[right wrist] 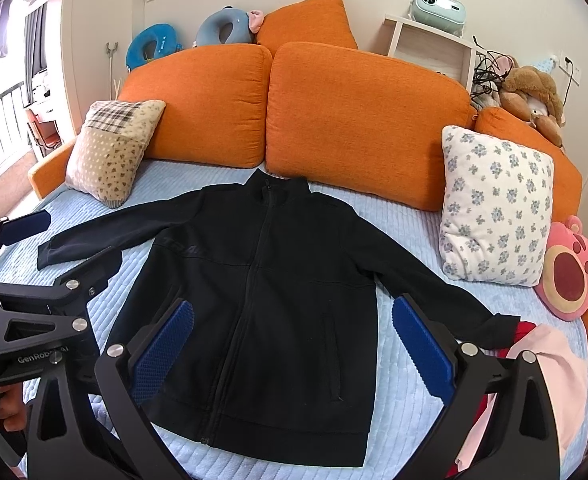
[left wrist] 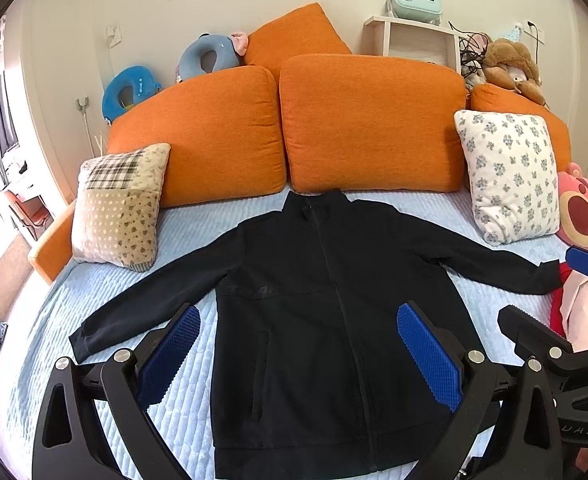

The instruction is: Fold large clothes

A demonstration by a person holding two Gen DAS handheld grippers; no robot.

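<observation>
A black zip-up jacket lies flat and face up on the light blue bed cover, collar toward the orange cushions, both sleeves spread out to the sides. It also shows in the right wrist view. My left gripper is open and empty, held above the jacket's lower body. My right gripper is open and empty above the jacket's lower half. The right gripper shows at the right edge of the left wrist view. The left gripper shows at the left edge of the right wrist view.
Orange cushions line the back of the bed. A patchwork pillow sits left, a floral pillow and a pink plush right. Pink and red clothes lie by the jacket's right cuff. A window and railing are at far left.
</observation>
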